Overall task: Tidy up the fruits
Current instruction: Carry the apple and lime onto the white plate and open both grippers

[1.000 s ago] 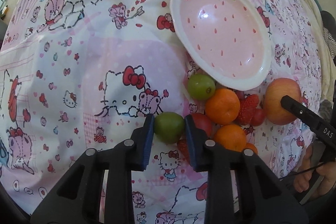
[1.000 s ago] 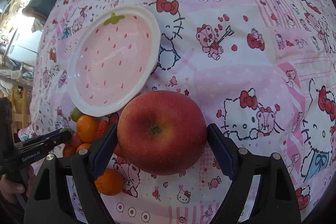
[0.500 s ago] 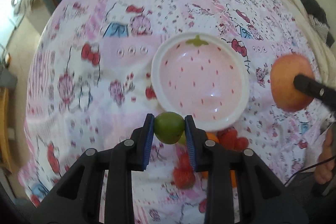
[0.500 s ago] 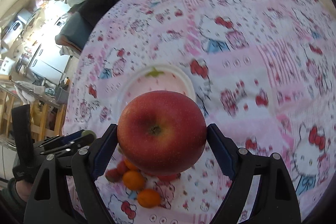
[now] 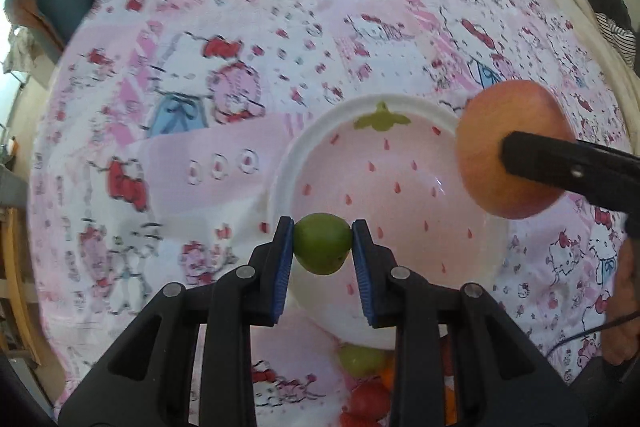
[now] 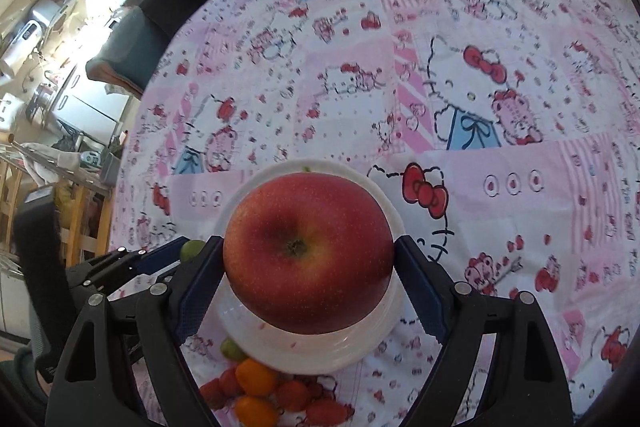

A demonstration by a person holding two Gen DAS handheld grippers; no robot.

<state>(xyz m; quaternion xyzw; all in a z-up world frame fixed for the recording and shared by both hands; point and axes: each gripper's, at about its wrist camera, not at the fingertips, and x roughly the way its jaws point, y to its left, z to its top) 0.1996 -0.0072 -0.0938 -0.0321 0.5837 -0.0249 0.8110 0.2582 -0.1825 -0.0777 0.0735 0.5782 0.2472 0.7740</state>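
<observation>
- The small green fruit (image 5: 322,243) is clamped between the blue pads of the left gripper (image 5: 322,247), hanging above the near-left rim of the strawberry-patterned plate (image 5: 280,195).
- The left gripper points steeply down.
- The red apple (image 6: 309,254) is gripped at its sides by the right gripper (image 6: 310,259), held over the plate; from the left wrist view it hangs at the plate's right rim.
- Below the plate lie a green fruit (image 6: 232,350), oranges (image 6: 256,377) and strawberries (image 6: 324,411) in a cluster on the cartoon-cat cloth (image 6: 520,163).
- A hand (image 5: 624,301) shows at the right edge.
</observation>
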